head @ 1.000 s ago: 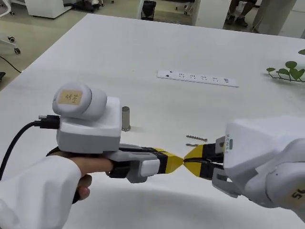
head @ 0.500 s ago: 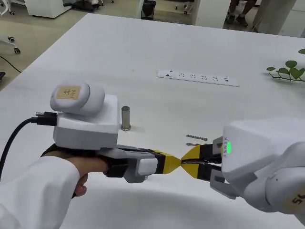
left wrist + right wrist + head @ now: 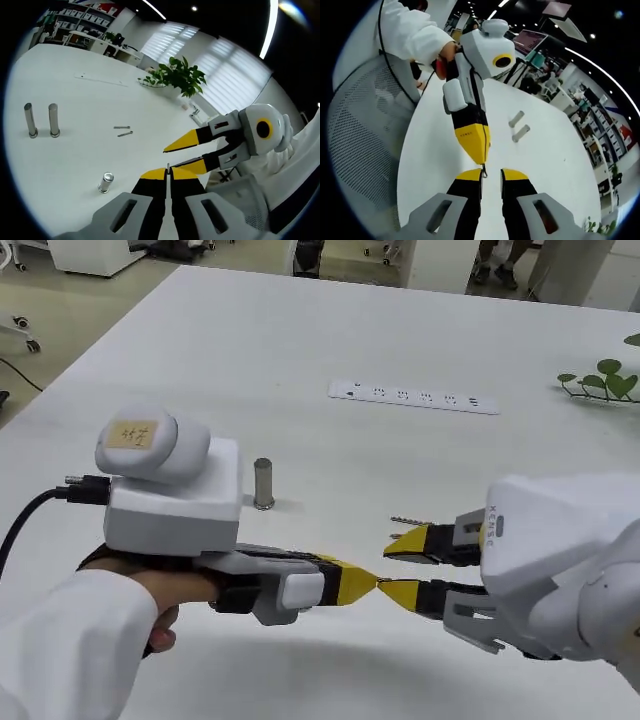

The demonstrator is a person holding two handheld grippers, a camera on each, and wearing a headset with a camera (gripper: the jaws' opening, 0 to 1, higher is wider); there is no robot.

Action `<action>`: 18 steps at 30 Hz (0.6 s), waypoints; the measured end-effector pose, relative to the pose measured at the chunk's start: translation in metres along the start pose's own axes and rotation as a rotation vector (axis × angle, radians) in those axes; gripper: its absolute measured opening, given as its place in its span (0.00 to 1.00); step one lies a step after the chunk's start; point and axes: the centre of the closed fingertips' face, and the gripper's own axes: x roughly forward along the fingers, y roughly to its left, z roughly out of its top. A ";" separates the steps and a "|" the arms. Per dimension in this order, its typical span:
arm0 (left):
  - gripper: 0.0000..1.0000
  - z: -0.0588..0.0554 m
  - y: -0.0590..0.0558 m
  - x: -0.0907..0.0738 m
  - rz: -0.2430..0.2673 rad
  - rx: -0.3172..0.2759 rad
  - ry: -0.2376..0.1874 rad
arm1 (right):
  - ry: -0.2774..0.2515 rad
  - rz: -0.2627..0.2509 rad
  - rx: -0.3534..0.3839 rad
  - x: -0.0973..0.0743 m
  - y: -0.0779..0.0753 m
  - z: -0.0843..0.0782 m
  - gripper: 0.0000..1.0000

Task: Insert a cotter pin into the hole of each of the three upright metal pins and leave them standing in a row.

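Two claws sit nose to nose low in the head view, over the white bench [image 3: 300,330]. The left claw [image 3: 371,582], yellow-tipped and reaching in from the left, is pinched tight. In its own view a thin metal cotter pin [image 3: 168,166] pokes out between the closed tips, just a sliver of it. The right claw [image 3: 383,569] faces it from the right with its jaws spread wide, one above and one below. The left claw's tip sits right at the tip of the lower jaw, though I cannot tell whether they touch. In the right gripper view that sliver hangs at the gap between the parted jaws.

Now the pins. In the left gripper view two tall grey metal pins [image 3: 53,120] stand upright side by side at the left edge, and a third grey metal pin [image 3: 105,182] sits alone at lower left, well apart from the pair. Two loose cotter pins [image 3: 121,127] lie together on the bench left of centre — in the head view they rest just above the right claw's upper jaw. A white power strip [image 3: 413,398] lies across the upper middle, and a green plant [image 3: 605,383] shows at the upper right edge.
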 end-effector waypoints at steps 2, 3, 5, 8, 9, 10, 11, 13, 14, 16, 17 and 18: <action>0.00 0.002 0.001 -0.001 0.014 0.044 -0.006 | -0.014 0.003 0.027 -0.001 -0.001 0.000 0.11; 0.00 0.001 0.000 -0.002 0.010 0.044 -0.004 | -0.017 0.004 0.034 -0.002 -0.001 -0.001 0.13; 0.00 0.003 -0.002 -0.004 0.007 0.070 -0.012 | -0.025 0.015 0.078 -0.002 -0.003 -0.003 0.17; 0.00 0.005 -0.005 -0.006 0.002 0.113 -0.018 | -0.044 0.063 0.147 -0.003 0.000 -0.005 0.17; 0.00 0.007 -0.010 -0.008 -0.029 0.129 -0.028 | -0.041 0.068 0.149 -0.004 -0.001 -0.007 0.18; 0.00 0.009 -0.012 -0.009 -0.036 0.128 -0.034 | -0.042 0.065 0.147 -0.004 -0.003 -0.008 0.18; 0.00 0.010 -0.013 -0.011 -0.040 0.135 -0.041 | -0.044 0.063 0.151 -0.005 -0.005 -0.009 0.18; 0.00 0.013 -0.016 -0.013 -0.051 0.172 -0.058 | -0.055 0.078 0.175 -0.006 -0.006 -0.008 0.18; 0.00 0.016 -0.017 -0.014 -0.054 0.198 -0.071 | -0.078 0.102 0.207 -0.007 -0.005 -0.006 0.18; 0.00 0.020 -0.018 -0.017 -0.058 0.269 -0.092 | -0.102 0.166 0.251 -0.009 0.000 -0.002 0.18; 0.00 0.021 -0.019 -0.018 -0.061 0.306 -0.102 | -0.110 0.183 0.256 -0.010 0.001 -0.001 0.18; 0.00 0.023 -0.021 -0.020 -0.064 0.352 -0.112 | -0.118 0.204 0.263 -0.011 0.003 -0.001 0.17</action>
